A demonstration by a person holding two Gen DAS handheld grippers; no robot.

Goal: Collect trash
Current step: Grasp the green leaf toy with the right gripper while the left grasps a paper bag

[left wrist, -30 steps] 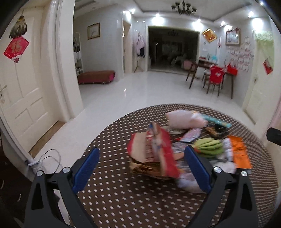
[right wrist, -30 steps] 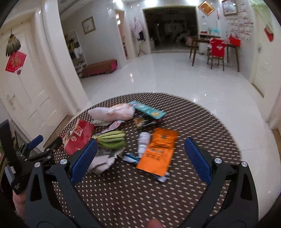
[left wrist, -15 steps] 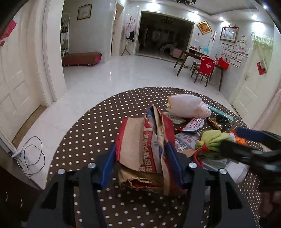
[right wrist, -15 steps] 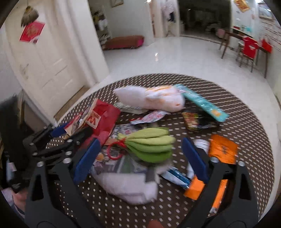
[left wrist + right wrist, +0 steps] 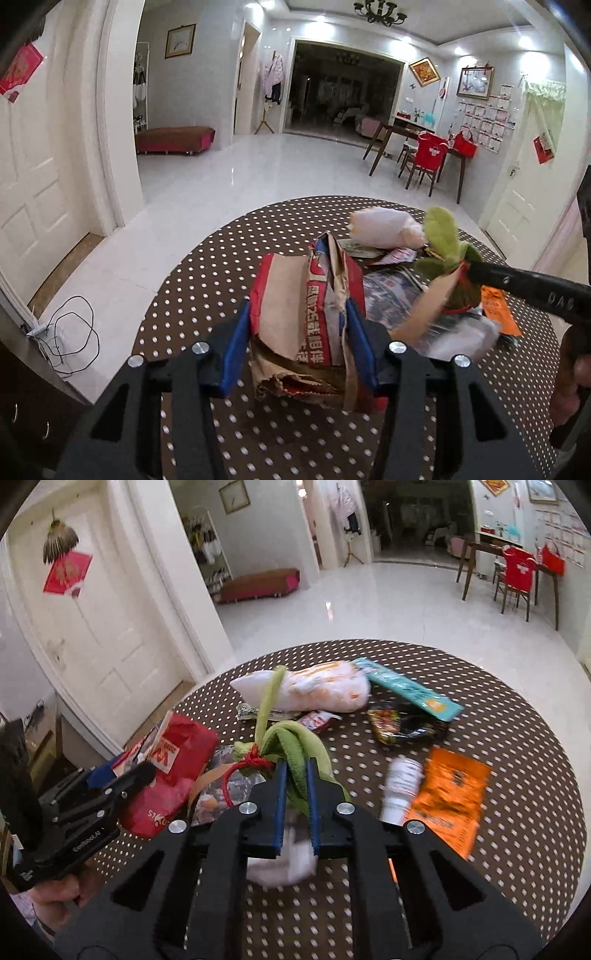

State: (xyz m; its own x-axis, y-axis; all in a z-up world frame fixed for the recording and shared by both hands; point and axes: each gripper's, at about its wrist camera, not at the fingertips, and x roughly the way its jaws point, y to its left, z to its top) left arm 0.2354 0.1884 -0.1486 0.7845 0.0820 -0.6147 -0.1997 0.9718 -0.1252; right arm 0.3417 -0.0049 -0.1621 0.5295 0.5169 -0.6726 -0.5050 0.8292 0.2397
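My left gripper (image 5: 298,314) is shut on a red and brown paper bag (image 5: 303,314) and holds it upright on the round dotted table (image 5: 221,266). The bag also shows in the right wrist view (image 5: 173,775) beside the left gripper (image 5: 110,775). My right gripper (image 5: 295,771) is shut on a green banana-like bunch (image 5: 295,746) tied with red string, lifted above the table. In the left wrist view the bunch (image 5: 443,251) hangs at the right gripper's black tip (image 5: 469,273), right of the bag.
On the table lie a white plastic bag (image 5: 314,690), a teal packet (image 5: 410,690), a dark snack wrapper (image 5: 402,727), a white bottle (image 5: 400,790), an orange packet (image 5: 447,801) and crumpled wrappers (image 5: 218,794). Table edge and tiled floor lie beyond.
My left gripper closed on the paper bag and stood it up. My right gripper moved onto the green bunch, closed on it and lifted it.
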